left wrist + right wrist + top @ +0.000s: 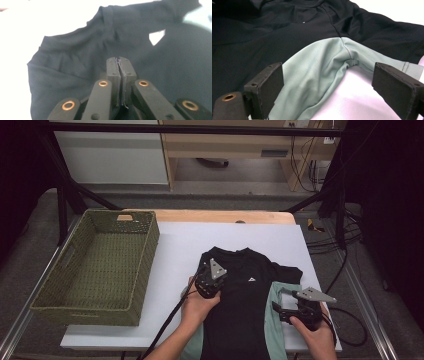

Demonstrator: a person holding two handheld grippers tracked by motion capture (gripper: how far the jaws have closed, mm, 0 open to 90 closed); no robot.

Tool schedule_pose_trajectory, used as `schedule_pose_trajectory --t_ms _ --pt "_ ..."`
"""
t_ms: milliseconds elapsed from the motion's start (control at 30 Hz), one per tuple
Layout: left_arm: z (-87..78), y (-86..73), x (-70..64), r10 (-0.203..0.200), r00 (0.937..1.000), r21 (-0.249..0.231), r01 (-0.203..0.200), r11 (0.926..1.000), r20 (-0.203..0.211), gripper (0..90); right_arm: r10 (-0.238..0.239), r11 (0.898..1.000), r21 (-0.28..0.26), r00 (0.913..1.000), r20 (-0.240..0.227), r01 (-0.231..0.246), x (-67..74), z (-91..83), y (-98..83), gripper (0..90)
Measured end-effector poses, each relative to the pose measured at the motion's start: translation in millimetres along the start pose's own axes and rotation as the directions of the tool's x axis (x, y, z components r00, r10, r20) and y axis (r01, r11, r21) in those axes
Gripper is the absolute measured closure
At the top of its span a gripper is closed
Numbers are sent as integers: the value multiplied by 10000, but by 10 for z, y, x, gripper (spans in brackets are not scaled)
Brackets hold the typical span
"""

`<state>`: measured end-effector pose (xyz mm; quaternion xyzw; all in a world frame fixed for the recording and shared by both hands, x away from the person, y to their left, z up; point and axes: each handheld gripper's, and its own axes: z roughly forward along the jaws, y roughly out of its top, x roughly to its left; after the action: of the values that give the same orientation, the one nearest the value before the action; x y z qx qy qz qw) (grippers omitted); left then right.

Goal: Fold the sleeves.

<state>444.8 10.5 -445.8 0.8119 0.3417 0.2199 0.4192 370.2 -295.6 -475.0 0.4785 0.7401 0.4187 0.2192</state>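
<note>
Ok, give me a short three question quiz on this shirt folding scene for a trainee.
1. True or false: the left gripper has its jaws shut on black shirt fabric.
2. Which garment lies under the black shirt: A white towel, B pale green shirt, C red sweater?
3. On which side of the table does the woven basket sit in the high view?

Key: 1 true; 2 B; 3 left. The right gripper stands open.
</note>
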Motion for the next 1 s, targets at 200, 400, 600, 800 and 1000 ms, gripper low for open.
schedule_pose_trajectory --t_ms 200,400,600,800,1000 --pt "124 -84 -73 58 9993 808 -87 9967 360 861 15 10000 4 10000 18 -15 0 -4 1 113" --pt "193 -178 -161 474 9973 1227 -539 9910 555 732 26 10000 -43 10000 39 -26 -6 -10 1 113" --pt "70 -113 -161 214 9973 660 -260 9975 709 591 49 9999 -153 9999 106 -48 -21 -29 4 111" --pt "-169 -23 -76 108 9986 25 -109 9999 526 525 178 9991 -391 9994 289 -166 -58 -81 16 117" --pt "-472 0 115 194 9998 -393 -193 9990 34 494 367 9965 -776 9962 784 -306 -123 -162 28 150"
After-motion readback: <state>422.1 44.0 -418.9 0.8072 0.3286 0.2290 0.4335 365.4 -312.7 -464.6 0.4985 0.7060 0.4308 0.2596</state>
